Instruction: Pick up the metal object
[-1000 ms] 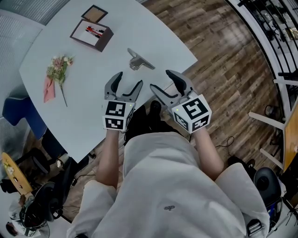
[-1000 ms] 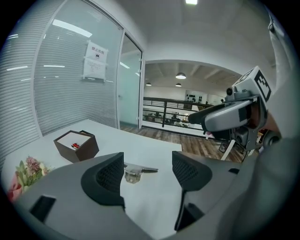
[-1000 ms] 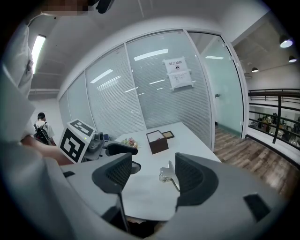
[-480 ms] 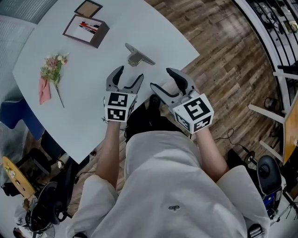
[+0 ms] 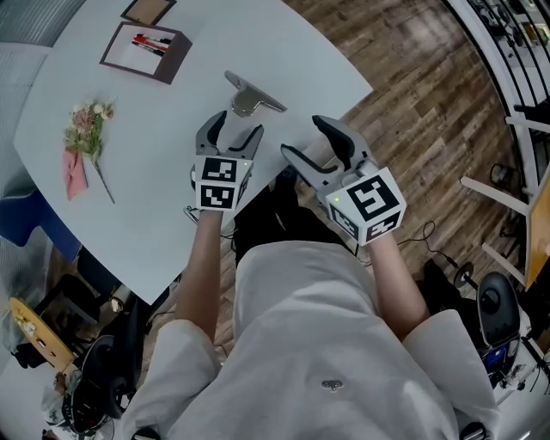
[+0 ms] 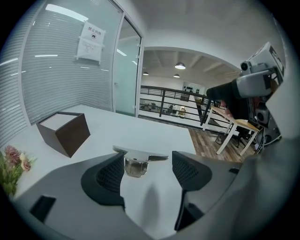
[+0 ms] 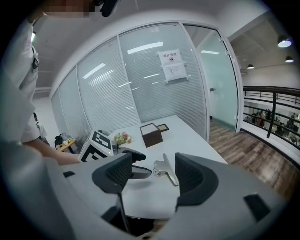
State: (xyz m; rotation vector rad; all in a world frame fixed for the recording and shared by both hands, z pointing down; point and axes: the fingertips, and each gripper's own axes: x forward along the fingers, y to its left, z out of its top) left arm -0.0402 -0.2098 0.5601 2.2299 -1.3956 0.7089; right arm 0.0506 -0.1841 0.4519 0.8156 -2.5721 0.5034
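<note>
- Nearest to us, the right gripper (image 5: 304, 137) hangs at the near edge of the white table (image 5: 163, 185). Its jaws are wide apart and hold nothing.
- Just beside it, a little more forward over the table, is the left gripper (image 5: 238, 129). Its jaws are also apart and empty.
- In the left gripper view, the metal object (image 6: 137, 161) shows in the gap between the two jaws, but it lies beyond their tips and is not yet touched.
- The metal object (image 5: 249, 96) rests on the table just ahead of the left gripper. It has a flat shiny bar on top of a short rounded body.
- We judge that the approach step is in hand and the grasp has not begun. The next move calls for the left gripper to go forward and down until the jaws stand on both sides of the rounded body, then to close. The bar is thin and smooth, so we think a grip on the body is safer.
- Further left lies a small bunch of flowers (image 5: 84, 131), well apart from the grippers.
- Farthest are a brown box (image 5: 142, 50) and a small frame (image 5: 148, 9).
</note>
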